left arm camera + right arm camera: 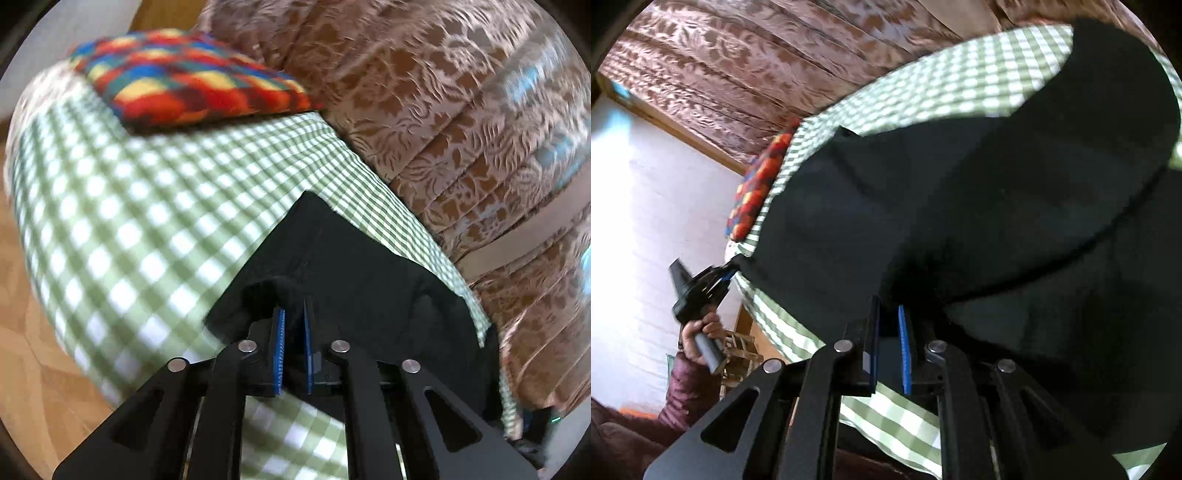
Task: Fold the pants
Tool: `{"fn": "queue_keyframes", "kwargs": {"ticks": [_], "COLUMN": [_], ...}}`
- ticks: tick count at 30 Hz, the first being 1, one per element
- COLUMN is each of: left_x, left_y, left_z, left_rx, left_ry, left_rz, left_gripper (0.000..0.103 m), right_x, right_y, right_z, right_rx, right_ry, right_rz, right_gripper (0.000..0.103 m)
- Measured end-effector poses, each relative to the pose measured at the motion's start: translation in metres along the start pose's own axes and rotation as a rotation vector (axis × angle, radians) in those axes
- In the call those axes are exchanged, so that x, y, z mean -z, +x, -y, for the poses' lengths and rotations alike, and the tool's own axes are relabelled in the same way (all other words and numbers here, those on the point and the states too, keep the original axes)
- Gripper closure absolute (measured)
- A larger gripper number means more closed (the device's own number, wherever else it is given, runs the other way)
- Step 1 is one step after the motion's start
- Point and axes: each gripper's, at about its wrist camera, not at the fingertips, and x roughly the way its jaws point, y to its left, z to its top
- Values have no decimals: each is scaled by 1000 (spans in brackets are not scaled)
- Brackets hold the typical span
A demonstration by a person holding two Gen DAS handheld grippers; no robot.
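Black pants (351, 258) lie spread on a table under a green-and-white checked cloth (147, 203). My left gripper (293, 308) is shut on a bunched edge of the pants, with black fabric pinched between its blue pads. In the right wrist view the pants (960, 184) fill most of the frame. There my right gripper (888, 306) is shut on another edge of them, near the table's edge. That view also shows the left gripper (729, 273), held by a hand (698, 336), pulling a corner of the pants taut off the table's side.
A folded blanket in red, blue and yellow checks (184, 77) lies at the far end of the cloth. A brown floral curtain (443, 92) hangs along the table's far side. Wooden floor (29, 332) lies beside the table, and a white wall (646, 221) and wooden frame (738, 350) stand beyond the hand.
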Motion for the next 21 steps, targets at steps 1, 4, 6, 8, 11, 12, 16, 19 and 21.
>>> {"fn": "queue_keyframes", "kwargs": {"ticks": [1,4,6,8,11,12,16,19,21], "left_x": [2,7,7,6,4,4,5,3,-1], "left_y": [-4,-17,-22,-24,-21,-19,-24,-25,-24], "left_z": [-6,-24,-27,-26,-30,-34,-44,-42,-36], "left_rx": [16,91,132,165,222,223,220,244,208], "left_ry": [-27,-151,-187,-214,-296,-339,-405,-438,-437], "left_rz": [0,-12,-10,-10,-14,-23,-27,-42,-66], "left_gripper": [90,84,84,76,61,61,61,61,61], "right_x": [1,0,5,3,2,3,7,7,8], "right_y": [2,2,0,3,4,3,1,1,1], "right_z": [2,4,5,4,3,4,4,5,5], "right_rx": [1,16,23,26,27,29,31,30,26], "right_ry": [8,9,5,6,9,7,4,6,12], "right_rz": [-1,-1,0,-1,0,1,7,8,13], "right_gripper": [95,95,94,94,94,94,94,94,94]}}
